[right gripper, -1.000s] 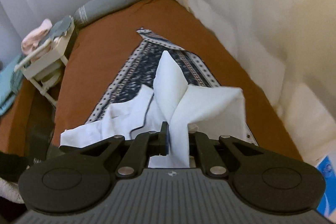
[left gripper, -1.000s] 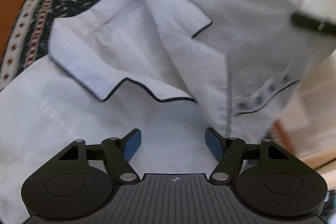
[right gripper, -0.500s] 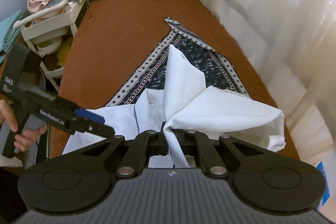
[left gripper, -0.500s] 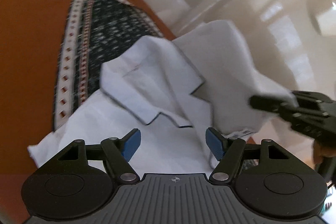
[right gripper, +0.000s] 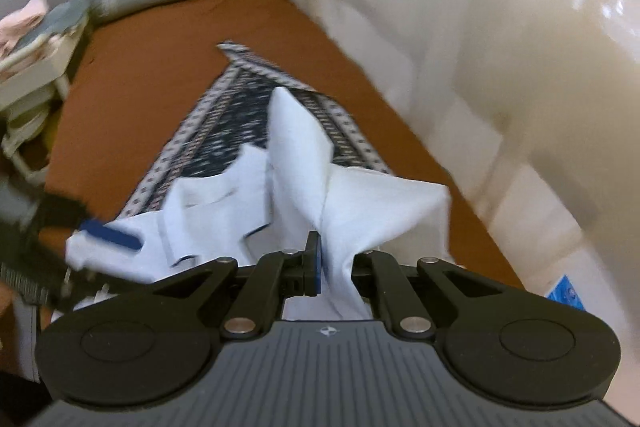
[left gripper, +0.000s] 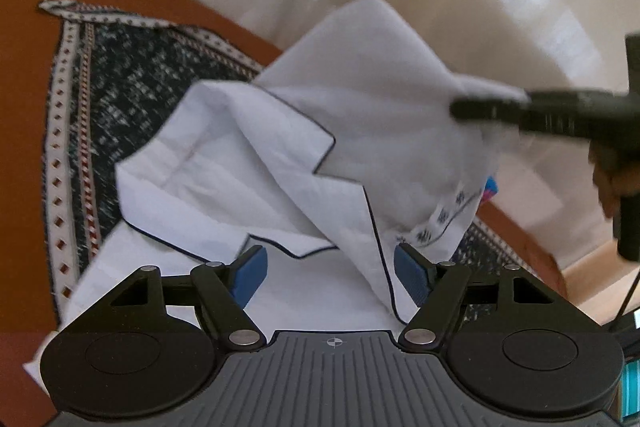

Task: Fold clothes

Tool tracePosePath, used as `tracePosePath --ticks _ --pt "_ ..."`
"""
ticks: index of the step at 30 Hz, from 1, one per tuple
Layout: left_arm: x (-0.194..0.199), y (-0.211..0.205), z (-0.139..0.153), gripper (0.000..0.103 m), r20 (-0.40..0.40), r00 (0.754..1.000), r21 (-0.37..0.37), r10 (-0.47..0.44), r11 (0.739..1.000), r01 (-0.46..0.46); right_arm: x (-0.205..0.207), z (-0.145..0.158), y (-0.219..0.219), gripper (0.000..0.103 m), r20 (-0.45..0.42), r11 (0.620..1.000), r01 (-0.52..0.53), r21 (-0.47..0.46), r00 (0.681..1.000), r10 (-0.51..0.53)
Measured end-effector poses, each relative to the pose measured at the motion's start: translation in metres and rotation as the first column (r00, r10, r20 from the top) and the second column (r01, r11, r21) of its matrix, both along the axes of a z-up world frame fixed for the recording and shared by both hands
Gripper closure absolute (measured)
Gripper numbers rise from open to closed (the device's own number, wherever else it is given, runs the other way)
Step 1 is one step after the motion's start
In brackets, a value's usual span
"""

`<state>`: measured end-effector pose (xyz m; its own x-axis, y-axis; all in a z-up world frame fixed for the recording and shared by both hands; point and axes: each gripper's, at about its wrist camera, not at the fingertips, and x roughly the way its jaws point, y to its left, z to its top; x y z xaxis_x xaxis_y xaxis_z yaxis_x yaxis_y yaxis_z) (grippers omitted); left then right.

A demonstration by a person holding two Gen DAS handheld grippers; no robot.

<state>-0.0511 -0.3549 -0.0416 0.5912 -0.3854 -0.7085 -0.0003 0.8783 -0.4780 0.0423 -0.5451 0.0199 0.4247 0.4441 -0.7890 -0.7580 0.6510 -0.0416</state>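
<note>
I judge the folding barely begun: the white shirt (left gripper: 248,163) lies rumpled on the patterned cloth (left gripper: 120,87), my right gripper (right gripper: 332,263) clenching a raised sleeve, my left gripper (left gripper: 330,275) spread empty above it.

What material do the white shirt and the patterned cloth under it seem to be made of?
White shirt: thin woven fabric, likely cotton, matte; it creases sharply and drapes, with dark piping on the collar. Patterned cloth: looks like a printed or woven textile, matte, with a dotted border; the blur leaves the fibre unclear.
</note>
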Motion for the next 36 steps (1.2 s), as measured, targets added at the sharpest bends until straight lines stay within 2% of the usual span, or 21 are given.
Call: tracePosePath --ticks 4,9,13,17,21,27,29,33,36 --pt "0.008 0.000 -0.022 0.021 -0.063 0.997 -0.030 0.051 0.998 -0.053 0.024 -0.002 -0.008 0.097 -0.062 0.999 0.002 0.053 0.998 0.001" --pt "0.017 0.012 -0.060 0.022 -0.167 0.980 -0.031 0.112 0.992 -0.118 0.015 0.003 -0.004 0.097 -0.069 0.998 -0.041 0.056 0.997 0.045" --pt "0.017 0.019 -0.078 0.023 -0.163 0.979 -0.049 0.119 0.991 -0.128 -0.007 0.019 0.000 0.098 -0.073 0.993 -0.059 0.104 0.995 0.067" --pt "0.004 0.028 -0.063 0.023 -0.175 0.979 -0.027 0.103 0.994 -0.109 -0.056 0.044 0.017 0.100 -0.021 0.983 -0.144 0.114 0.989 0.147" --pt "-0.040 0.062 -0.047 0.023 -0.139 0.986 -0.026 0.090 0.995 -0.094 -0.112 0.054 0.034 0.100 0.025 0.974 -0.195 0.116 0.981 0.193" --pt "-0.105 0.131 -0.036 0.023 -0.129 0.979 -0.050 0.158 0.985 -0.166 -0.179 0.026 0.061 0.100 0.001 0.969 -0.211 0.127 0.977 0.212" --pt "-0.120 0.142 -0.025 0.023 -0.107 0.983 -0.031 0.151 0.987 -0.155 -0.201 0.013 0.073 0.100 -0.002 0.965 -0.238 0.106 0.971 0.240" --pt "-0.139 0.154 0.003 0.022 -0.029 0.992 0.031 0.121 0.992 -0.120 -0.243 -0.016 0.101 0.100 0.034 0.945 -0.326 0.004 0.945 0.326" --pt "-0.142 0.142 0.027 0.022 0.038 0.999 0.092 0.033 0.995 -0.036 -0.264 -0.044 0.117 0.100 0.022 0.921 -0.384 -0.060 0.922 0.386"
